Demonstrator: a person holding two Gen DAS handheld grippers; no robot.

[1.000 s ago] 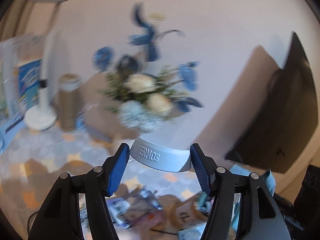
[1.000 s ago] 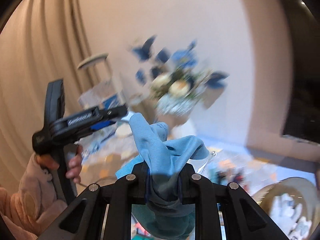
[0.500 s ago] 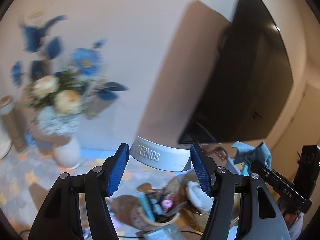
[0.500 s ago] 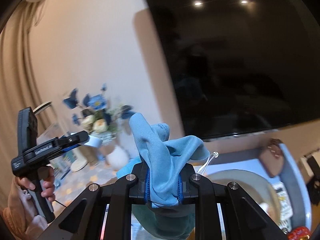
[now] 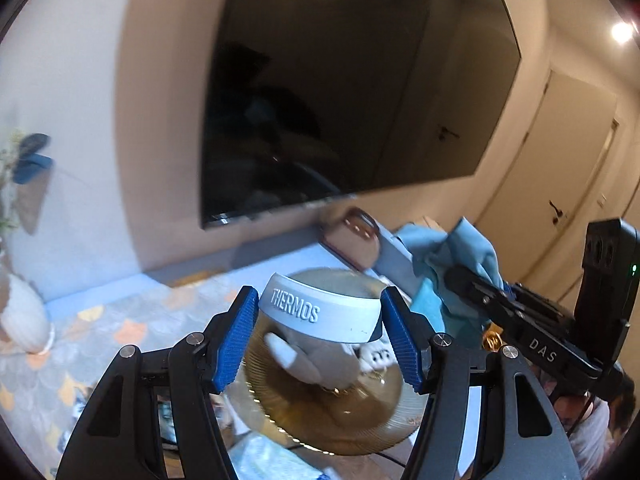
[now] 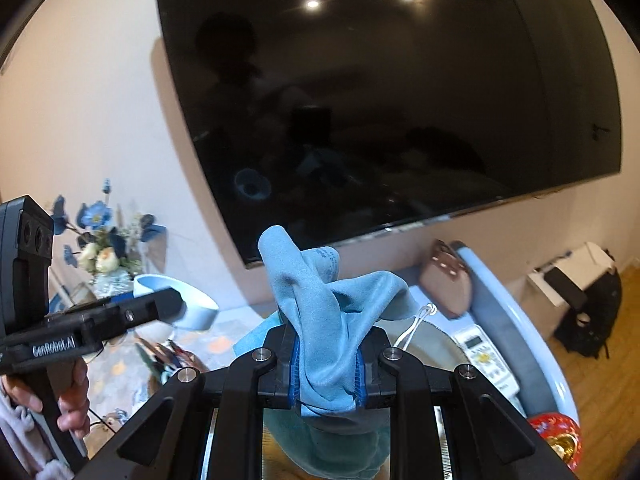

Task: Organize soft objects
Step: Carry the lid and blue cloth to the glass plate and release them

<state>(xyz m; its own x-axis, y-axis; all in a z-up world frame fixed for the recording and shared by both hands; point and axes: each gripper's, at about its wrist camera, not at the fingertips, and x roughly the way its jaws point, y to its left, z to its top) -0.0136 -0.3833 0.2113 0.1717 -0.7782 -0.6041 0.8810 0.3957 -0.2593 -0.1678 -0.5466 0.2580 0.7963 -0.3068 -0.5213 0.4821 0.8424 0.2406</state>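
Note:
My left gripper [image 5: 318, 318] is shut on a pale blue soft ring marked THERMOS [image 5: 320, 310] and holds it above a round gold-brown basket [image 5: 336, 420] that holds pale soft items. My right gripper [image 6: 326, 364] is shut on a light blue cloth [image 6: 324, 308], bunched upward between the jaws, with a white cord loop beside it. The cloth and right gripper also show in the left wrist view [image 5: 452, 256], right of the basket. The left gripper and ring show at the left of the right wrist view [image 6: 176, 300].
A large black TV [image 6: 380, 100] hangs on the wall. A brown purse [image 6: 444, 280] and a white remote [image 6: 486, 358] lie on the blue table edge [image 6: 516, 336]. A flower vase [image 6: 104, 248] stands far left. A red ornament [image 6: 554, 428] sits at lower right.
Both grippers have swung right, away from the flowers and toward the TV and basket. The ring now hangs over the basket. Both grips are unchanged.

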